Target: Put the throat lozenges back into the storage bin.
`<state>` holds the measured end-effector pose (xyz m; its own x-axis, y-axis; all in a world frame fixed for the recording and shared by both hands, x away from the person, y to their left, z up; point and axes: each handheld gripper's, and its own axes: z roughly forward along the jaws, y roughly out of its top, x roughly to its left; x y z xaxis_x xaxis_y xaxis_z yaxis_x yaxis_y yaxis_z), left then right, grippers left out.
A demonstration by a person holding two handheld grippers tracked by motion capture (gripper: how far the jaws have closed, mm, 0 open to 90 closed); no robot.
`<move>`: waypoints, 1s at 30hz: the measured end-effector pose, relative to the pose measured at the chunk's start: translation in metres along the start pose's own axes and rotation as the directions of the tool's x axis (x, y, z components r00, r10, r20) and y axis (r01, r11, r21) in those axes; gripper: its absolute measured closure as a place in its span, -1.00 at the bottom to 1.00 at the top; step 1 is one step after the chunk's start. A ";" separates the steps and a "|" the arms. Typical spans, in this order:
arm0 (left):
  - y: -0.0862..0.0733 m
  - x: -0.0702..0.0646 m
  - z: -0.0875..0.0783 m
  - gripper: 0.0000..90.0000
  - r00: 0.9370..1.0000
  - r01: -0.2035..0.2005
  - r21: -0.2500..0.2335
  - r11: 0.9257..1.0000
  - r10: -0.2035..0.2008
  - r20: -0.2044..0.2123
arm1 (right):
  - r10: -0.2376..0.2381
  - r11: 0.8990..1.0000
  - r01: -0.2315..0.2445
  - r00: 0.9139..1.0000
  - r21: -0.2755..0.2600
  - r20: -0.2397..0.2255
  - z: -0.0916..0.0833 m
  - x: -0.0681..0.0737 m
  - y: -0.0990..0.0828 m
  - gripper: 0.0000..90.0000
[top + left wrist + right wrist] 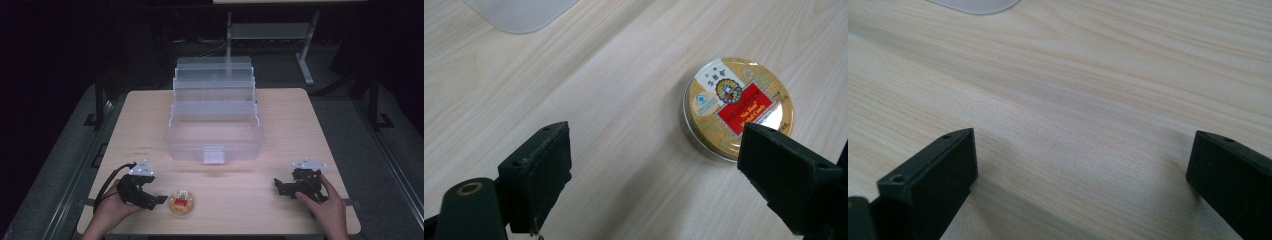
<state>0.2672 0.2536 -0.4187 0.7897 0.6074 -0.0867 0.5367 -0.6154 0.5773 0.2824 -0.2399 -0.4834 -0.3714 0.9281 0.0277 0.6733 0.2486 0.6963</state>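
Note:
A small round tin (182, 202) with a gold and red label lies flat near the table's front edge. In the left gripper view the tin (738, 107) sits just ahead of the right-hand jaw, outside the gap. My left gripper (155, 199) rests on the table to the tin's left, open, nothing between its jaws (654, 165). My right gripper (281, 186) sits at the front right of the table, held by a hand, open over bare wood (1083, 165). A clear plastic box (215, 142) with tiered trays raised behind it stands open at the table's middle.
The light wooden table (290, 125) has bare surface left and right of the box. The box's front latch (213, 156) faces me. Dark floor and a metal stand (305, 60) lie beyond the far edge.

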 end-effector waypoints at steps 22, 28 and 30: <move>0.021 -0.016 0.016 -0.70 0.996 -0.065 0.046 0.997 0.062 0.061 | 0.000 1.000 0.000 1.000 0.000 0.000 0.000 0.000 0.000 -1.00; 0.028 -0.021 0.018 -0.71 0.994 -0.103 0.069 0.992 0.100 0.050 | 0.000 1.000 0.000 1.000 0.000 0.000 0.000 0.000 0.000 -1.00; 0.030 -0.022 0.019 -0.71 0.993 -0.110 0.073 0.991 0.106 0.055 | 0.000 1.000 0.000 1.000 0.000 0.000 0.000 0.000 0.000 -1.00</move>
<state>0.2718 0.2116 -0.4150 0.8574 0.5099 -0.0699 0.4669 -0.7133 0.5228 0.2824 -0.2399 -0.4834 -0.3715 0.9280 0.0276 0.6732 0.2488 0.6963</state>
